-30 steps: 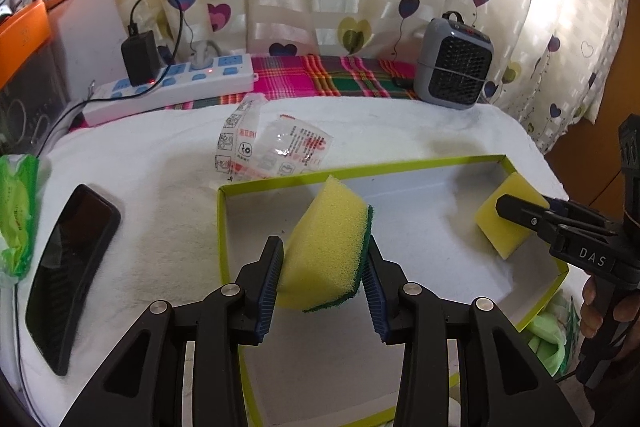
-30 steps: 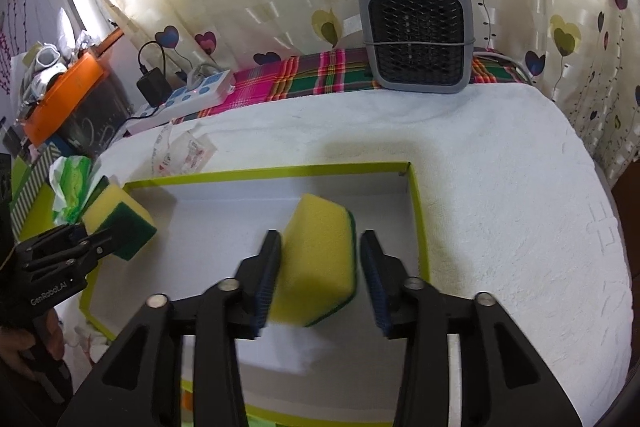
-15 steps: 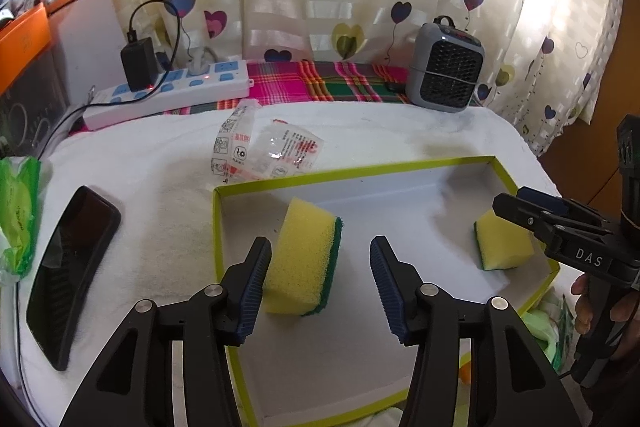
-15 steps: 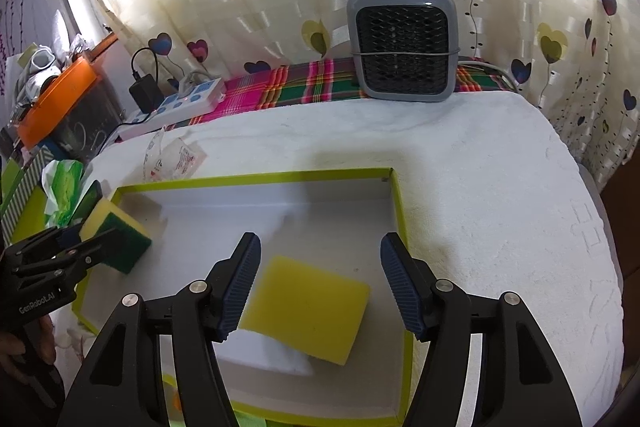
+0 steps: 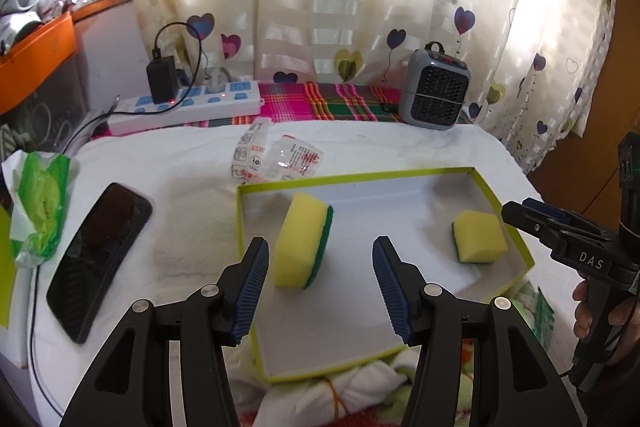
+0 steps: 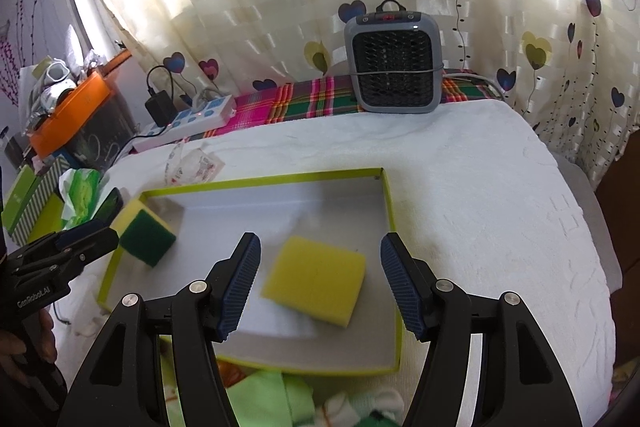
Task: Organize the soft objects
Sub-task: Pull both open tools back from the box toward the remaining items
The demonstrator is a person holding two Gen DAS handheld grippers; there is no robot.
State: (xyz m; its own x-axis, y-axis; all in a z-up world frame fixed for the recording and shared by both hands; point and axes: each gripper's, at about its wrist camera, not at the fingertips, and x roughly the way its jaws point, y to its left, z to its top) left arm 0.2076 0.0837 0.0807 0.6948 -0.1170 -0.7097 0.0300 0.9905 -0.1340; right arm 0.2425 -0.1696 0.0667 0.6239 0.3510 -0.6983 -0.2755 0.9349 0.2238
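A shallow box with a lime-green rim (image 5: 360, 178) (image 6: 264, 181) lies on the white towel. Two yellow-and-green sponges are inside it. One sponge (image 5: 304, 247) (image 6: 142, 231) stands on edge at the box's left end, just ahead of my open, empty left gripper (image 5: 318, 291). The other sponge (image 6: 316, 279) (image 5: 478, 237) lies flat, yellow side up, at the right end, between and just beyond the fingers of my open, empty right gripper (image 6: 320, 285). The right gripper's fingers (image 5: 560, 231) also show in the left wrist view, the left gripper's fingers (image 6: 68, 245) in the right wrist view.
A black phone (image 5: 100, 255) and a green tissue pack (image 5: 40, 203) lie left of the box. A clear printed wrapper (image 5: 276, 157) lies behind it. A power strip (image 5: 188, 107) and a small grey heater (image 5: 434, 95) stand at the back. Green and white cloths (image 6: 280, 399) lie at the front edge.
Both grippers have opened and let go of their sponges into the box, then drawn back and up. The right sponge fell flat; the left one stays on edge.
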